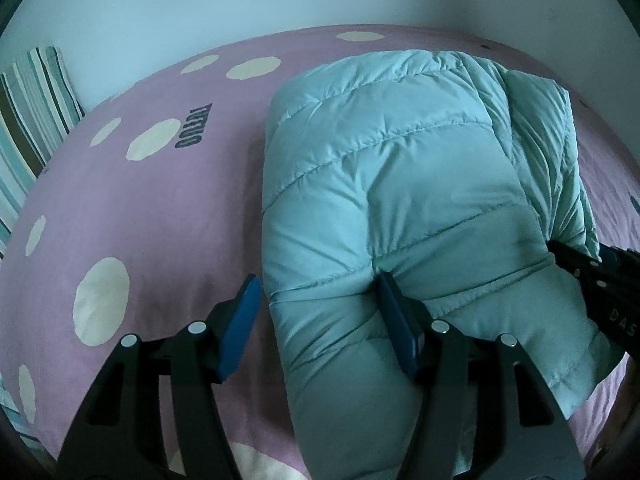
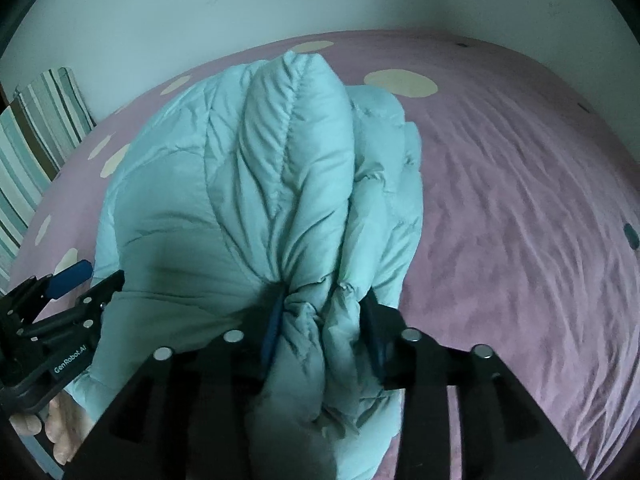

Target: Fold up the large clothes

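jacket (image 2: 256, 184) bunched between clenched right fingers (image 2: 272, 320); left fingers (image 1: 394, 312) released, straddling edge.

A bedroom: dotted pink bedsheet (image 1: 160, 208), striped pillow (image 1: 28, 120).

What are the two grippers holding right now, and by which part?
Both hold the puffy jacket at its near edge: right gripper pinches bunched fabric; left gripper straddles the near left corner, grip unclear.

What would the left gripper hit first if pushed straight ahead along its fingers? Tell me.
The puffy mint jacket. The left gripper already straddles its near edge, one pad against the fabric, so going on would press deeper into the padding, with the pink bedspread probably underneath.
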Available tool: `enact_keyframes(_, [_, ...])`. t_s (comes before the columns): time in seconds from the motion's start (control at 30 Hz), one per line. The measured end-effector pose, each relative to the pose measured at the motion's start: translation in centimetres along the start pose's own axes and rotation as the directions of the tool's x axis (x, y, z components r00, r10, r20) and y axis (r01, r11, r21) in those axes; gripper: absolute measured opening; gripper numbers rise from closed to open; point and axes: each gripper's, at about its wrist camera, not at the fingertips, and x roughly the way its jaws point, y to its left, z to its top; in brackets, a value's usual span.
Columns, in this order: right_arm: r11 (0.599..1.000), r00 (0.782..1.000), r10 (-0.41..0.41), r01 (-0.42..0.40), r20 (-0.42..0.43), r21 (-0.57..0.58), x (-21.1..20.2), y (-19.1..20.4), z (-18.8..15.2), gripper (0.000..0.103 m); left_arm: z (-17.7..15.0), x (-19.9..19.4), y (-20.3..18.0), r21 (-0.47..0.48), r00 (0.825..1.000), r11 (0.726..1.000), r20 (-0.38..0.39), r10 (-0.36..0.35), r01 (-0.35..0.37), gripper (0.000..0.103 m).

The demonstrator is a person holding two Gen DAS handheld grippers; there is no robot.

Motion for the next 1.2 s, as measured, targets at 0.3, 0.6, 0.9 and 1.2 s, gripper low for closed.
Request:
enact_keyframes(0.3, [0.999, 0.999, -0.036, 0.036, 0.039, 0.001, -2.6, -0.1, -0.4, 0.044, -0.2, -1.0, 0.2, -0.018, 1.000, 1.000, 0.016, 0.008, -0.008, 0.068])
enact_keyframes(0.6, [0.998, 0.994, -0.057, 0.055, 0.097, 0.018, -5.6, -0.7, -0.8, 0.051, -0.9, -2.5, 0.7, -0.051, 0.999, 0.999, 0.049, 0.011, -0.009, 0.078])
enact_keyframes(0.9, [0.998, 0.986, -0.060, 0.055, 0.154, 0.035, -8.7, -0.4, -1.3, 0.051, -1.7, -6.7, 0.7, -0.041, 0.994, 0.999, 0.112, 0.000, 0.005, 0.086])
enact_keyframes(1.2, [0.998, 0.976, -0.064, 0.062, 0.206, 0.016, -12.1, 1.4, -1.6, 0.059, -1.7, -11.6, 0.7, -0.051, 0.982, 0.999, 0.188, 0.004, 0.006, 0.093])
